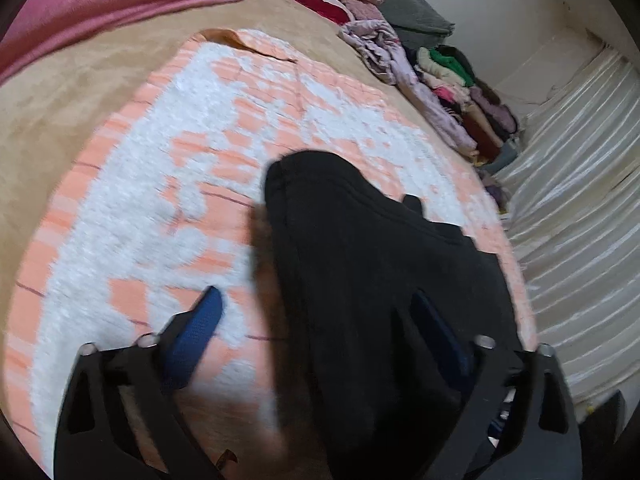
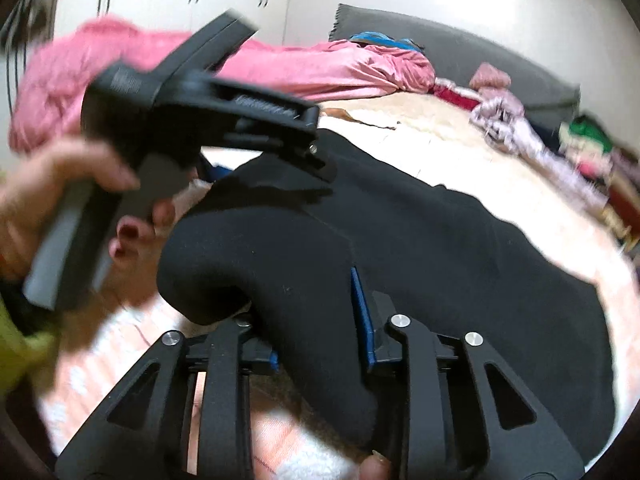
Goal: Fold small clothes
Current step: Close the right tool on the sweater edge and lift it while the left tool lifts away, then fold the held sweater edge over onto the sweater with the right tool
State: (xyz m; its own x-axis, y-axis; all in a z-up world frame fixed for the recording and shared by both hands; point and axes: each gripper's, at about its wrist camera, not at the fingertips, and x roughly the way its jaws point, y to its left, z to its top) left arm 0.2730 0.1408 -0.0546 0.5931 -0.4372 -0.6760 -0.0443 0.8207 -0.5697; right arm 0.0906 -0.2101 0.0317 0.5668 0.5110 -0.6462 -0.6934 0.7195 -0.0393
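Step in hand, as judged: taking hold of the black garment [image 2: 420,248] for a fold. It lies on the orange-and-white blanket [image 1: 168,184], spread over a tan bed cover [image 1: 60,120], with a clothes pile [image 1: 452,92] at the far right. The right gripper [image 2: 320,344] is pinched narrow on a raised fold at the near edge. The left gripper [image 1: 316,320] stands wide, one pad over the cloth, nothing clamped. The next move calls for the left jaws to grip before any lift

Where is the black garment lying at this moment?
In both wrist views the black garment lies on the orange-and-white blanket, toward its right side, between both grippers' fingers; the clothes pile lies beyond it.
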